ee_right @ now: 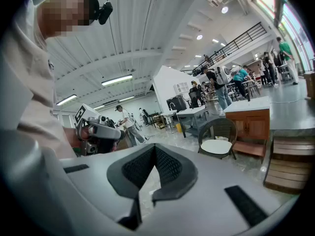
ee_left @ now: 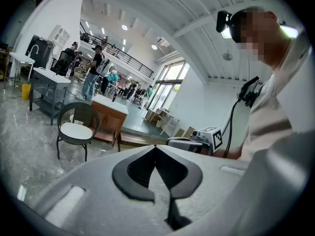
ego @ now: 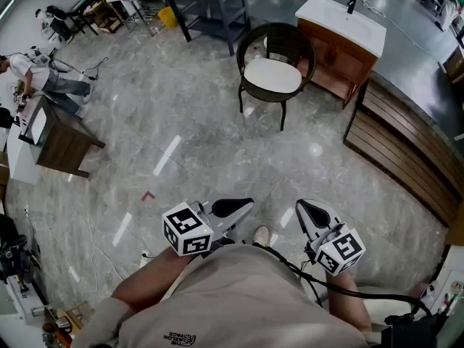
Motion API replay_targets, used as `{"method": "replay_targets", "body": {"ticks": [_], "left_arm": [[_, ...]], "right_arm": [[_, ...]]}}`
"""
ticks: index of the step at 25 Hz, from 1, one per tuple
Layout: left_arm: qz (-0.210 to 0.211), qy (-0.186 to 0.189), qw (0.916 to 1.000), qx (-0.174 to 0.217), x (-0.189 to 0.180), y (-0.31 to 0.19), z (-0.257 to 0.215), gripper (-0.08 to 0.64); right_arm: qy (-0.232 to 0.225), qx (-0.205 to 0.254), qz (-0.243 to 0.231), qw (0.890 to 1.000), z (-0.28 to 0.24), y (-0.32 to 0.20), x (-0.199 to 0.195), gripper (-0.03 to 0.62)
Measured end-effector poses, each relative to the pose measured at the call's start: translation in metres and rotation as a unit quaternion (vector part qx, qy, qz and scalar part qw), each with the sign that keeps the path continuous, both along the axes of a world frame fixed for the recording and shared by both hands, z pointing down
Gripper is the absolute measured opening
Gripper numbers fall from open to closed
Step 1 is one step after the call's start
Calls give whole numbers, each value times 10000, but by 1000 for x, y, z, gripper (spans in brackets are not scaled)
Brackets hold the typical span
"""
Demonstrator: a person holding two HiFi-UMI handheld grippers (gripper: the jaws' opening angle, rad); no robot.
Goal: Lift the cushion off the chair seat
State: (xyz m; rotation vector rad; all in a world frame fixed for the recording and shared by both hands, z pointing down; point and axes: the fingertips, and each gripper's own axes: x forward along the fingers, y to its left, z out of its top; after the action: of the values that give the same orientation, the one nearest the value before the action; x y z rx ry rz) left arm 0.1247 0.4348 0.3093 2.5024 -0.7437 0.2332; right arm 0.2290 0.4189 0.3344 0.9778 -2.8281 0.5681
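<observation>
Wide stretch of grey marble floor (ego: pixel 181 136) lies between the person and the target, so by my reading this is the approach step, with nothing touched yet. The dark wicker chair (ego: pixel 304 46) stands well apart from the grippers, just beside a wooden cabinet (ego: pixel 341 49), and the white round cushion (ego: pixel 272 76) lies flat on its seat, plainly not lifted. Next move, I'd say, calls for walking across to the chair, parting the jaws and bringing them down to the cushion's edge, probably one gripper on each side, since it looks broad and soft. Both forearms are tucked in close to the body at waist height, aimed forward and slightly downward. The left gripper (ego: pixel 243 206) has its jaws pressed together at the tips with nothing between them. The right gripper (ego: pixel 306 209) matches it, jaws closed and empty, angled a little inward toward its partner.
</observation>
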Motion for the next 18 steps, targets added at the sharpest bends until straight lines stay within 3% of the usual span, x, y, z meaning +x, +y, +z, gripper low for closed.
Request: {"method": "replay_targets", "body": {"ticks": [10, 18], "left_arm": [[-150, 28, 9999, -4, -13, 1, 0, 8], [-267, -52, 9996, -74, -37, -20, 9, 8]], "right_arm": [[105, 103, -175, 9997, -4, -5, -10, 12], [364, 19, -320, 9988, 16, -39, -36, 16]]}}
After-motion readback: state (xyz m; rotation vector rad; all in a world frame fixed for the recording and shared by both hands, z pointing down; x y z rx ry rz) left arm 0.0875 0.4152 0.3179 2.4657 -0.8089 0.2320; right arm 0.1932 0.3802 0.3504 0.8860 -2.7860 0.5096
